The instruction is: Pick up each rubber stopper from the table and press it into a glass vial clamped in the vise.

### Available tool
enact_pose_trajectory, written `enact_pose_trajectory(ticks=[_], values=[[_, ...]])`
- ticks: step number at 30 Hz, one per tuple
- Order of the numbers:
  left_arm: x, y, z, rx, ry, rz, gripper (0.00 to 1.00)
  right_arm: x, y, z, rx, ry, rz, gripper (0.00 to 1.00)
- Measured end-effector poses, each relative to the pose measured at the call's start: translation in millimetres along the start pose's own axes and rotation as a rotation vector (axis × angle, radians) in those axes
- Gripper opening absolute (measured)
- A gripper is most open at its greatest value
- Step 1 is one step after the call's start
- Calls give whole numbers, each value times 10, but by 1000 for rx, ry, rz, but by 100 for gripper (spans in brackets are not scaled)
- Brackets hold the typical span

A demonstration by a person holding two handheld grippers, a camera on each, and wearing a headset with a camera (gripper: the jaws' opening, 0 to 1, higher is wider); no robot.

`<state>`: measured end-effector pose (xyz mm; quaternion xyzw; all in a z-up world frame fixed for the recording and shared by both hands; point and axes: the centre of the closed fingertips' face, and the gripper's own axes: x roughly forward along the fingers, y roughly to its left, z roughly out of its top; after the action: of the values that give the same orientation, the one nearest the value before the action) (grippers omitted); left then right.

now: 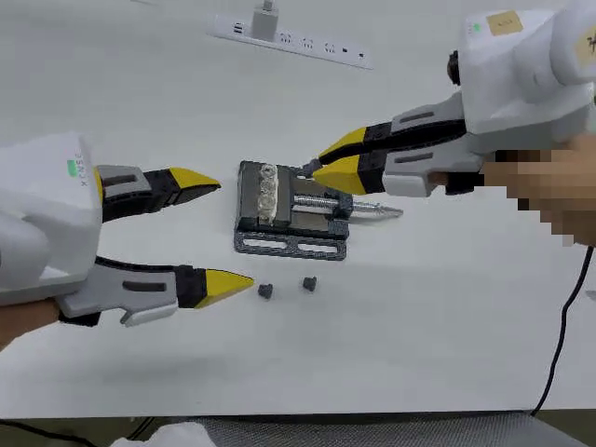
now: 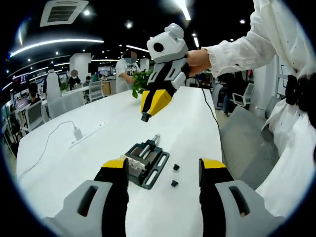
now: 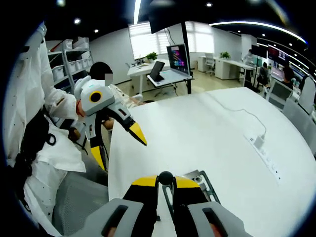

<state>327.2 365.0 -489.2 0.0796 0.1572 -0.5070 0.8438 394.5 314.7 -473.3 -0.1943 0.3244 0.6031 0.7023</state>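
A small black vise (image 1: 296,244) stands mid-table with clear glass vials (image 1: 268,192) clamped in its jaws. Two dark rubber stoppers (image 1: 265,291) (image 1: 309,283) lie on the table just in front of it. My right gripper (image 1: 317,169) hovers above the vise's right side, shut on a dark stopper (image 3: 165,177). My left gripper (image 1: 222,233) is open and holds nothing, left of the vise, its lower tip close to the nearer loose stopper. The left gripper view has the vise (image 2: 146,160), both loose stoppers (image 2: 176,167) (image 2: 174,183) and the right gripper (image 2: 144,117) above them.
A white power strip (image 1: 289,39) lies at the far edge of the white table (image 1: 438,307), with a charger plugged in. A black cable (image 1: 568,317) hangs off the right side. The vise's screw handle (image 1: 377,212) sticks out to the right. People sit at desks in the background.
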Motion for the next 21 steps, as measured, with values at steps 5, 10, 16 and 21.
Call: enact_pose_trajectory(ticks=[5,10,16,21], values=[[-36,89,-32,-15,-13,29,63,159,-168,57,-41,47,15,6],[-55,160,-84,-24,-15,44,70,338,-410,-9,-90,147,7,6],[-45,268,-131,-34,-26,55,75,552,-620,-221,-180,297,9,6],[-9,316,-195,-28,-9,56,80,699,-710,-372,-219,368,17,6]])
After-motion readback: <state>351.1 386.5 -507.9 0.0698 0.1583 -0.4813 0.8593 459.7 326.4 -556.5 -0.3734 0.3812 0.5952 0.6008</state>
